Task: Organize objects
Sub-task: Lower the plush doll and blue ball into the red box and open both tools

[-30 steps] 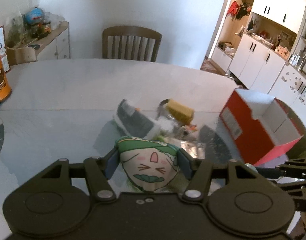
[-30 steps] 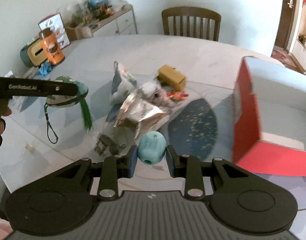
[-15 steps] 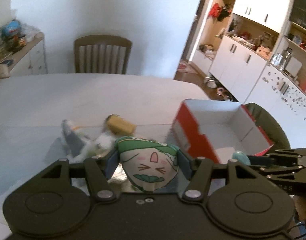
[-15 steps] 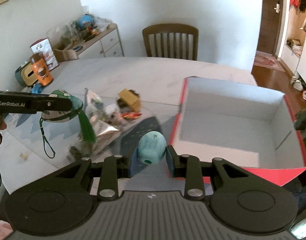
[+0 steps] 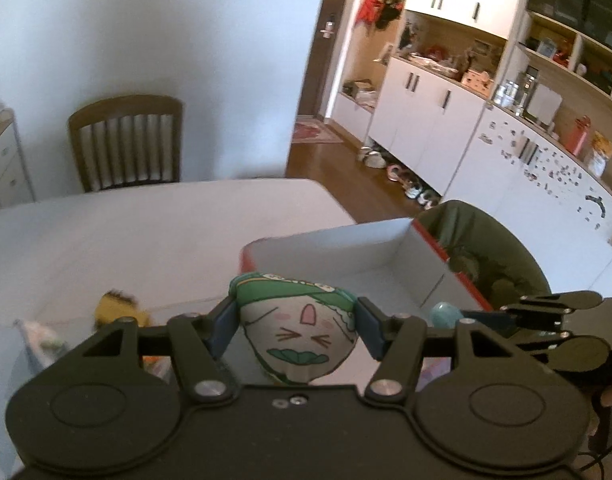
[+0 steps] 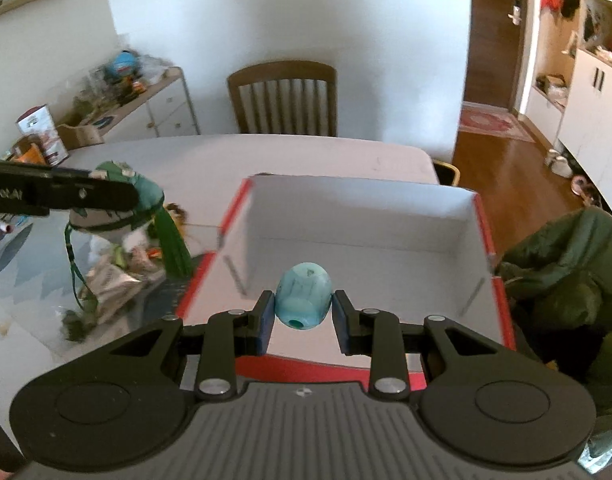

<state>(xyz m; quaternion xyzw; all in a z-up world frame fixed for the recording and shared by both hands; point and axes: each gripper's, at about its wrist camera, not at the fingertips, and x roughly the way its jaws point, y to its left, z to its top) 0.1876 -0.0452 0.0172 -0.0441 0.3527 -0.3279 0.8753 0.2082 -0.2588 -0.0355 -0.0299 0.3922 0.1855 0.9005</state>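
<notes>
A: Your left gripper (image 5: 297,330) has its fingers clenched on the soft fabric pouch with a cartoon cat face and green cap (image 5: 297,338), held in the air just beside the near-left corner of the red cardboard box with white inside (image 6: 476,232). The pouch looks light and squashy; the side grip suits it, but watch the green tassel (image 6: 173,246) and cord loop dangling below.

B: And your right?

A: Your right gripper (image 6: 303,316) grasps the pale blue egg-shaped toy (image 6: 303,294) over the box floor. It looks hard, smooth and likely slippery; keep the pinch across its widest part.

B: Count?

A: 1 pouch, 1 egg, 1 box with nothing seen inside. A blurred heap of leftovers (image 6: 117,276) sits on the worktop (image 5: 125,232); cannot count those.
</notes>
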